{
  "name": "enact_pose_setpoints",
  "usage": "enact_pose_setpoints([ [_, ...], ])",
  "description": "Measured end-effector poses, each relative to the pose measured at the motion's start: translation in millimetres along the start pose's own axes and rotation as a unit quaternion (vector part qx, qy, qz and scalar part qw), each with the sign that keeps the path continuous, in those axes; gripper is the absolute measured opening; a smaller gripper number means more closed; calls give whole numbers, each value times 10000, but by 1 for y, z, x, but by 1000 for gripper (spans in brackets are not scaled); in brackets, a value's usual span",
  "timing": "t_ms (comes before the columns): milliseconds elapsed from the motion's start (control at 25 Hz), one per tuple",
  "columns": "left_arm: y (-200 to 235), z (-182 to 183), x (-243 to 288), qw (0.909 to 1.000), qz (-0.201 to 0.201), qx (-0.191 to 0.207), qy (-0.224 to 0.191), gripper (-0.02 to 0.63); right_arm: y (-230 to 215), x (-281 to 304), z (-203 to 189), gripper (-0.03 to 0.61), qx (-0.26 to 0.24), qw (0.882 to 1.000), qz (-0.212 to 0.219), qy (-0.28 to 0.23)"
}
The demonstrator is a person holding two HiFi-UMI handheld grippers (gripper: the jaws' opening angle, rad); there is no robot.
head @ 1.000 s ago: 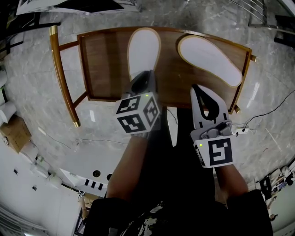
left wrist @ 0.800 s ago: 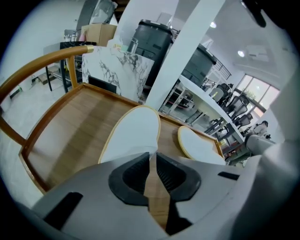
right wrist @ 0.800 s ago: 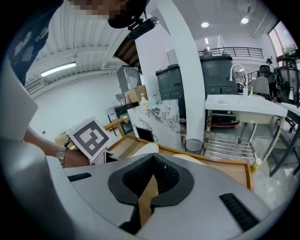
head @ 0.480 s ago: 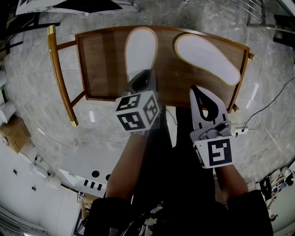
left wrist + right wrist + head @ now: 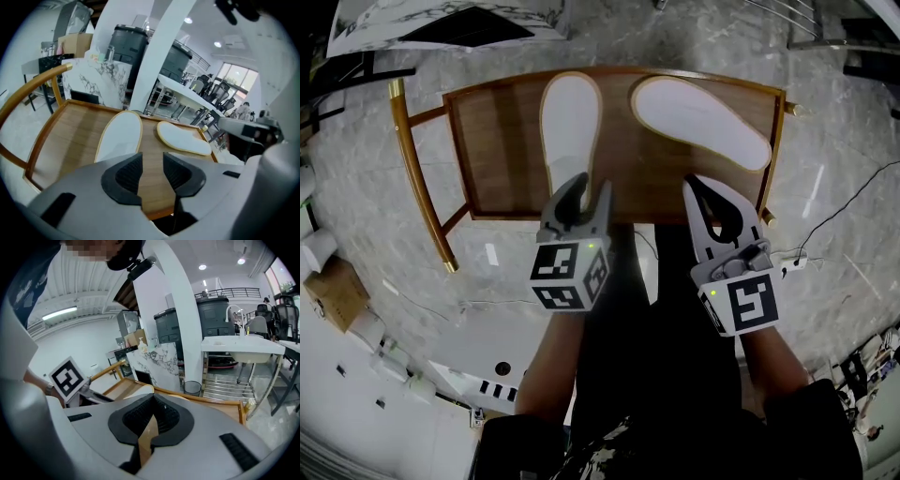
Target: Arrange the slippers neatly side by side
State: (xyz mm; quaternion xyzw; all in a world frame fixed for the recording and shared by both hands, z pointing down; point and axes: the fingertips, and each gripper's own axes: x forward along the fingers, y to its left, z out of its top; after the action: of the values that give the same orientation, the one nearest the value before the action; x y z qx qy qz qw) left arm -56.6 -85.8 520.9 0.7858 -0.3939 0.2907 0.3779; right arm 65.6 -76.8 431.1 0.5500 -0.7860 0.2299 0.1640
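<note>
Marble flooring [image 5: 356, 141] is seen around a wooden seat [image 5: 497, 141], on which the left slipper [image 5: 570, 127] is laid straight and the right slipper [image 5: 703, 120], at its 3 o'clock, is laid angled and apart. The left tool [image 5: 579, 195], at 6 o'clock of the left slipper, is shown with jaws that have just been opening and nothing between them. The right tool [image 5: 701, 187] is shown closed and empty.

white tan-edged left slipper [image 5: 570, 127] straight on wooden surface [image 5: 502, 150], matching right slipper [image 5: 701, 122] angled, apart
</note>
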Motion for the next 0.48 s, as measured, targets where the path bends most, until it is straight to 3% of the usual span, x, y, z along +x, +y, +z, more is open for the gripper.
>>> enact_pose_setpoints([
  [200, -30, 10, -13, 9956, -1, 845, -409, 74, -38, -3, -16, -11, 25, 9995, -294, 112],
  [280, -34, 16, -12, 9946, 33, 885, -538, 24, -54, -2, -25, -11, 129, 9986, -482, 186],
  [480, -37, 24, -4, 9948, -47, 840, -568, 5, -85, 6, -42, -11, 199, 9960, -773, 411],
])
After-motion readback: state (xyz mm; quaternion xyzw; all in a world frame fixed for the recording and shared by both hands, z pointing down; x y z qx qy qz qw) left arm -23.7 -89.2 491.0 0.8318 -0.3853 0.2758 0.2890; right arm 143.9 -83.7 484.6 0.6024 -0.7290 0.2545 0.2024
